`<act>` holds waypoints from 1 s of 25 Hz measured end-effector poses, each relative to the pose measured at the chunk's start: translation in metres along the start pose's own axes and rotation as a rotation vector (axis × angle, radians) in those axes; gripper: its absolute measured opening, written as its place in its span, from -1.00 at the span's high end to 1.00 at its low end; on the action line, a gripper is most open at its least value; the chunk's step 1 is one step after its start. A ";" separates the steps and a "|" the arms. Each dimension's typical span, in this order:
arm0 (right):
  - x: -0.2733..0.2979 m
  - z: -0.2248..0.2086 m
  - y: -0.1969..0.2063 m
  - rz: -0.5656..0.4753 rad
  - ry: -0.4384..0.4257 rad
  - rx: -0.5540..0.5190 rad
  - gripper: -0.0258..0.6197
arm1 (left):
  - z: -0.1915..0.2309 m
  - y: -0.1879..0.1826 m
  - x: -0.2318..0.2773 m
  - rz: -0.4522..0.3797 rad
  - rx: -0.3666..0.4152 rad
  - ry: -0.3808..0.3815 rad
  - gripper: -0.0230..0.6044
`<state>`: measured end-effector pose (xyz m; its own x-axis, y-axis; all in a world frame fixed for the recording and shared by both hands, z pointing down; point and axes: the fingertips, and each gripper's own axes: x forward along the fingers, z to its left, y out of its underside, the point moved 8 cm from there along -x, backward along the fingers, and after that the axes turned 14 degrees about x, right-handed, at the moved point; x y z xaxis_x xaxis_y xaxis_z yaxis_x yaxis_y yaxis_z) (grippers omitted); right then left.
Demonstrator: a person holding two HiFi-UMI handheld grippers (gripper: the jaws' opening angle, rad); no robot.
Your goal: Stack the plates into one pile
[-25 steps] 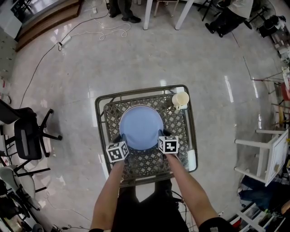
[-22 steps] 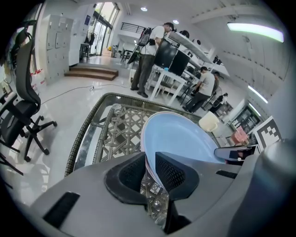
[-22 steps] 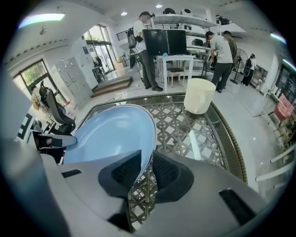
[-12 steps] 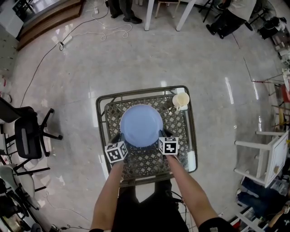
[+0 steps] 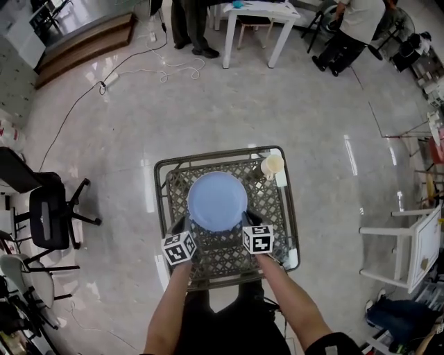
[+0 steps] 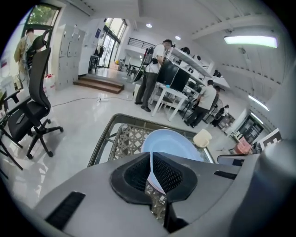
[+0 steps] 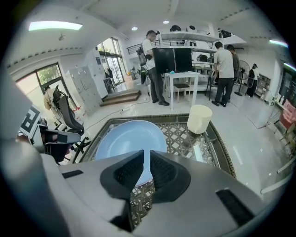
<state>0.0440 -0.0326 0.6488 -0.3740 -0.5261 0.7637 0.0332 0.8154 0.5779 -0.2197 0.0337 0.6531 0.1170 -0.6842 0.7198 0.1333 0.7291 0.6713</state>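
Note:
A pale blue plate (image 5: 217,200) lies on the lattice table (image 5: 229,255). It also fills the middle of the left gripper view (image 6: 173,143) and the right gripper view (image 7: 125,141). My left gripper (image 5: 186,226) is at the plate's near-left rim, and its jaws are closing with the thin rim pinched between the pads (image 6: 151,171). My right gripper (image 5: 248,223) is at the near-right rim, jaws closing too, with the rim in the narrow slot between its pads (image 7: 147,169). I cannot tell whether the plate is lifted. No other plate shows.
A cream cup (image 5: 272,165) stands at the table's far right corner, just beyond the plate. The table has a raised metal rim (image 5: 225,150). A black office chair (image 5: 48,215) is on the left and a white chair (image 5: 409,243) on the right. People stand by a white table (image 5: 257,10).
The head view has tipped up, so more of the room shows. Both grippers stay at the plate's near rim, and the plate keeps its place on the table.

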 end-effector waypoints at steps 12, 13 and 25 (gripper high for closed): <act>-0.137 0.051 -0.028 -0.228 -0.166 -0.002 0.89 | -0.058 -0.064 -0.149 -0.345 0.148 0.083 0.88; -0.148 0.055 -0.029 -0.245 -0.180 -0.008 0.89 | -0.063 -0.067 -0.160 -0.366 0.161 0.089 0.88; -0.258 0.083 -0.005 -0.402 -0.283 -0.038 0.89 | -0.103 -0.060 -0.254 -0.514 0.183 0.150 0.88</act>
<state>0.0639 0.1193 0.4250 -0.6011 -0.7069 0.3727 -0.1336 0.5488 0.8252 -0.1563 0.1622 0.4119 0.2227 -0.9372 0.2686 0.0385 0.2838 0.9581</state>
